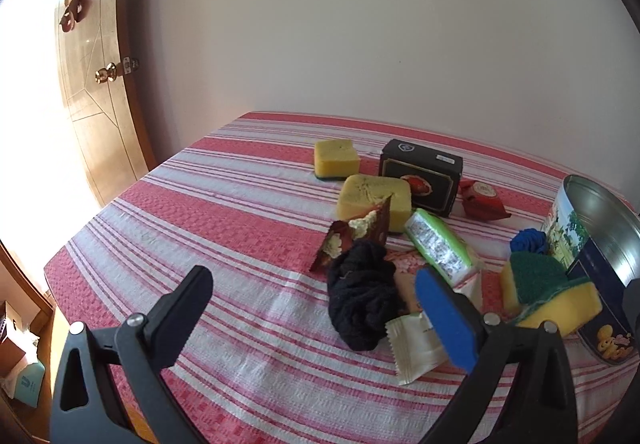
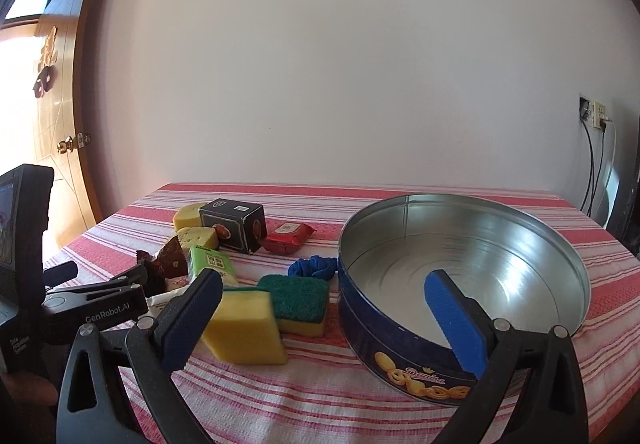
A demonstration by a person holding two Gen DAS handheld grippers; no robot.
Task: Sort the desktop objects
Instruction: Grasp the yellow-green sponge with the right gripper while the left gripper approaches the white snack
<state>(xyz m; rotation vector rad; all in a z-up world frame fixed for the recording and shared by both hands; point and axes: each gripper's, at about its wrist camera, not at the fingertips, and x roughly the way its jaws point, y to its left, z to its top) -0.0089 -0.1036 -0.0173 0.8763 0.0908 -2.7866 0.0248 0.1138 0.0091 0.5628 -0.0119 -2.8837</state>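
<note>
Left hand-held gripper jaws wide apart, nothing between them, above the black cloth. Right hand-held gripper likewise spread, empty, over the tin's near rim. Table has a red-white striped cloth; sponges, packets and a dark box clustered left of the tin. White wall, wooden door at left.

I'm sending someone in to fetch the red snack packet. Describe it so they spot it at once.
Start at the round blue cookie tin on the striped tablecloth. Behind its left side stands a black box; the red snack packet lies flat just to the box's right. It is the only red wrapper there.
</note>
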